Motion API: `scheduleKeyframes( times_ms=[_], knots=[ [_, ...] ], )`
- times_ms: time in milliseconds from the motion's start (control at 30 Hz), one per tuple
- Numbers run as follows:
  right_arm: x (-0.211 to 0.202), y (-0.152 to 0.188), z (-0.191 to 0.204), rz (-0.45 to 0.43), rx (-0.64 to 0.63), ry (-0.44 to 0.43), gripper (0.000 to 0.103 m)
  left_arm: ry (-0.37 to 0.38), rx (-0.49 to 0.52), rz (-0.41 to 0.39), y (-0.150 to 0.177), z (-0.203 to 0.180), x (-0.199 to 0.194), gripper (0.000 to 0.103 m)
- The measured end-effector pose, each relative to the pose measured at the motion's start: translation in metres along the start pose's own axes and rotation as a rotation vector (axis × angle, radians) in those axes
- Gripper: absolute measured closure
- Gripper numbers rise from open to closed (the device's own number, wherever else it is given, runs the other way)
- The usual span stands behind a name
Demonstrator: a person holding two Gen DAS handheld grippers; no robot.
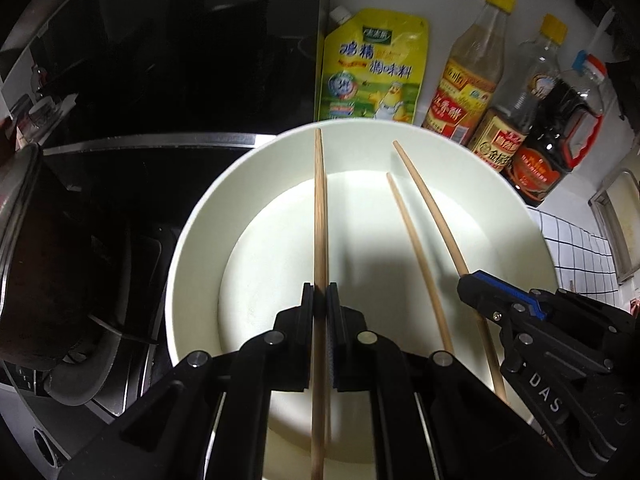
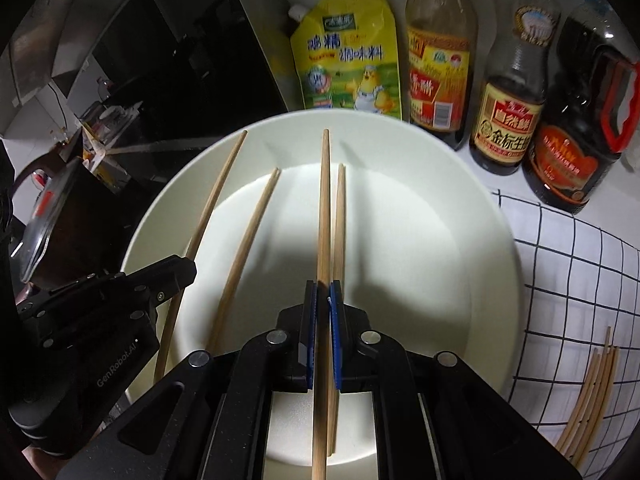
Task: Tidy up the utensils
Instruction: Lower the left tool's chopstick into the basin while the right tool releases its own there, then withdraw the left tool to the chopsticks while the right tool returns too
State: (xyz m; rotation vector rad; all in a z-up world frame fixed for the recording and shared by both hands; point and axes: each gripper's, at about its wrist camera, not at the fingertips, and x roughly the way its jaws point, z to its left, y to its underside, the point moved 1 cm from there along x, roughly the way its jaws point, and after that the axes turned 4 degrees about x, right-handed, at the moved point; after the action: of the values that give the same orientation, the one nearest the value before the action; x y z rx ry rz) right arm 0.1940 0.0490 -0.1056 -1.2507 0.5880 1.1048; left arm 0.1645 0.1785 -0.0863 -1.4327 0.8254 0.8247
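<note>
A wide white bowl [image 1: 516,232] sits on the counter below both grippers; it also shows in the right wrist view [image 2: 460,216]. My left gripper [image 1: 320,304] is shut on a pair of wooden chopsticks [image 1: 319,208] held over the bowl. My right gripper [image 2: 323,300] is shut on a second pair of chopsticks [image 2: 325,200] over the bowl. In the left wrist view the right gripper [image 1: 468,284] shows at the right with its chopsticks [image 1: 424,200]. In the right wrist view the left gripper [image 2: 184,272] shows at the left with its chopsticks [image 2: 216,196].
Several loose chopsticks [image 2: 592,392] lie on a white checked cloth [image 2: 568,264] at the right. A yellow seasoning pouch [image 2: 352,56] and three sauce bottles [image 2: 508,112] stand behind the bowl. A dark pot with a lid [image 1: 36,260] sits on the stove at the left.
</note>
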Motion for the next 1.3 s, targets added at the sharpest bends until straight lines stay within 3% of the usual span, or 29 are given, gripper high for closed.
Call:
scheduleKeyframes(
  times_ms=[200, 500, 1300],
  knots=[
    [0.007, 0.003, -0.002, 0.028, 0.005, 0.014, 0.096, 0.002, -0.019, 0.039, 0.003, 0.005, 0.012, 0.095],
    [-0.006, 0.003, -0.006, -0.012, 0.009, 0.027, 0.086, -0.017, -0.039, 0.009, 0.004, 0.012, 0.004, 0.057],
    [-0.070, 0.044, -0.022, -0.071, 0.030, 0.050, 0.081, -0.006, -0.026, -0.054, 0.031, -0.005, -0.048, 0.049]
  ],
)
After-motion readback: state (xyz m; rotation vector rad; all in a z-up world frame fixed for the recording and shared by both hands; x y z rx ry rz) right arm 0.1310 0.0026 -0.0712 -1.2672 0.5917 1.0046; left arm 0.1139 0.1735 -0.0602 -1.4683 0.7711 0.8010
